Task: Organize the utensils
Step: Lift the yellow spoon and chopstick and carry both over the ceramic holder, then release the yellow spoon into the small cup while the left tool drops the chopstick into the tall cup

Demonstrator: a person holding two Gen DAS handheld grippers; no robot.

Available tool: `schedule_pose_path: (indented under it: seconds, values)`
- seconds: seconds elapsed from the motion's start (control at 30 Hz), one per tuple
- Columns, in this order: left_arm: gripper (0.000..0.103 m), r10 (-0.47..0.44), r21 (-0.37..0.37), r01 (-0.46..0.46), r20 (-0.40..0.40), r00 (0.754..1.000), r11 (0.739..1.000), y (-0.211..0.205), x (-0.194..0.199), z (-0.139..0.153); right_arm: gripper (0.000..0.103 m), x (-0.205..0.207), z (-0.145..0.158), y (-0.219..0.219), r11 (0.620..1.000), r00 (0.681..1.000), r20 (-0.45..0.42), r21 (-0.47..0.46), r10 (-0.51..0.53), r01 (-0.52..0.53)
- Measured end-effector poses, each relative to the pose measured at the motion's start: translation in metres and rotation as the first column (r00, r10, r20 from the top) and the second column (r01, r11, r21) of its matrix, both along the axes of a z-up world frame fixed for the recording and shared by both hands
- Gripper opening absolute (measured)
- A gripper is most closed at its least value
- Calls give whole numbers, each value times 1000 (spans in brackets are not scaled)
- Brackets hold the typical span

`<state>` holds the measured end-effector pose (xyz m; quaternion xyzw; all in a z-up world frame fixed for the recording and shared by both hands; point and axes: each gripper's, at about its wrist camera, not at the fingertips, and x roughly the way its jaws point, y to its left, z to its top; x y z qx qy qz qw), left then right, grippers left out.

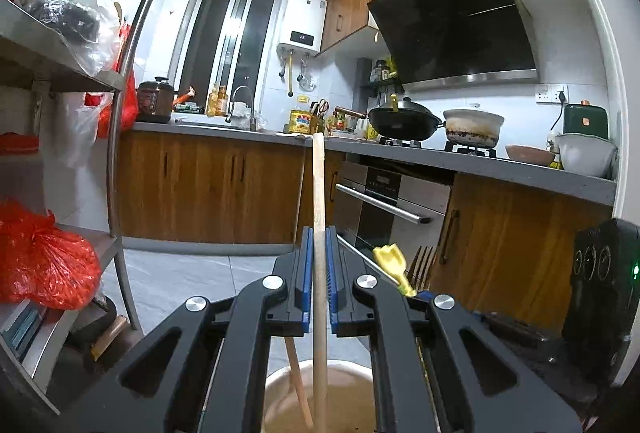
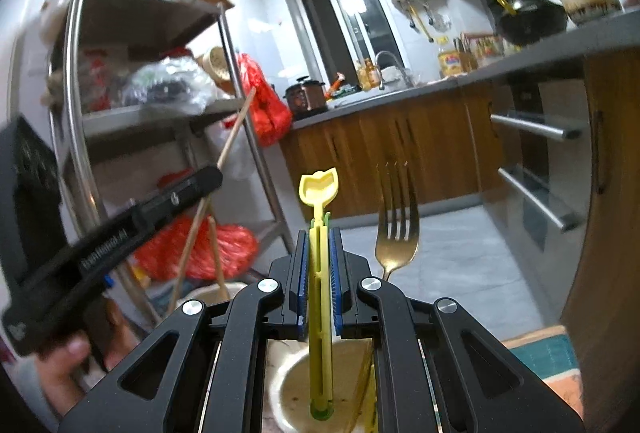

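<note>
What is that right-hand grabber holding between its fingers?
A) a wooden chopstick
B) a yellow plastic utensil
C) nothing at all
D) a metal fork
B: in the right wrist view the right gripper is closed on the yellow plastic utensil, whose lower end dips into a cup; the metal fork stands free beside it, and the wooden stick is the left gripper's.

A chopstick (image 1: pixel 319 217) stands upright between the left gripper's (image 1: pixel 319 273) fingers, its lower end in a cup (image 1: pixel 348 373) below, beside a second chopstick (image 1: pixel 298 373). To the right, the right gripper (image 2: pixel 320 273) clamps a plastic utensil (image 2: pixel 320 233) over another cup (image 2: pixel 288 385); a fork (image 2: pixel 397 229) stands right of it.
</note>
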<state>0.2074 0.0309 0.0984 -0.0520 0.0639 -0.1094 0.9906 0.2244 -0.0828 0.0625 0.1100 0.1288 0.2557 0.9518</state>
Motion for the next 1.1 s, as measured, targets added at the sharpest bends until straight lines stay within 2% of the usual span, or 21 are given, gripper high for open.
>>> schedule_pose_path:
  seconds: [0.13, 0.33, 0.57, 1.0, 1.03, 1.1]
  values:
    - [6, -5, -3, 5, -3, 1000, 1000, -1, -2, -8, 11, 2, -6, 1, 1000, 1000, -6, -21, -10, 10]
    - [6, -20, 10, 21, -26, 999, 1000, 4, -8, -19, 11, -8, -9, 11, 992, 1000, 11, -127, -8, 9]
    - [6, -24, 29, 25, -62, 998, 999, 17, -25, -27, 11, -19, -10, 5, 988, 1000, 8, -153, -6, 7]
    - [6, -21, 76, 31, -121, 992, 997, 18, -50, -34, 11, -32, -21, 0, 983, 997, -76, -184, -6, -8]
    - [6, -21, 80, 31, -123, 992, 996, 17, -52, -33, 12, -33, -22, -1, 983, 997, -79, -184, -9, -5]
    - [8, -18, 86, 29, -126, 992, 996, 16, -59, -31, 27, -38, -20, -4, 985, 996, -88, -174, -15, 0]
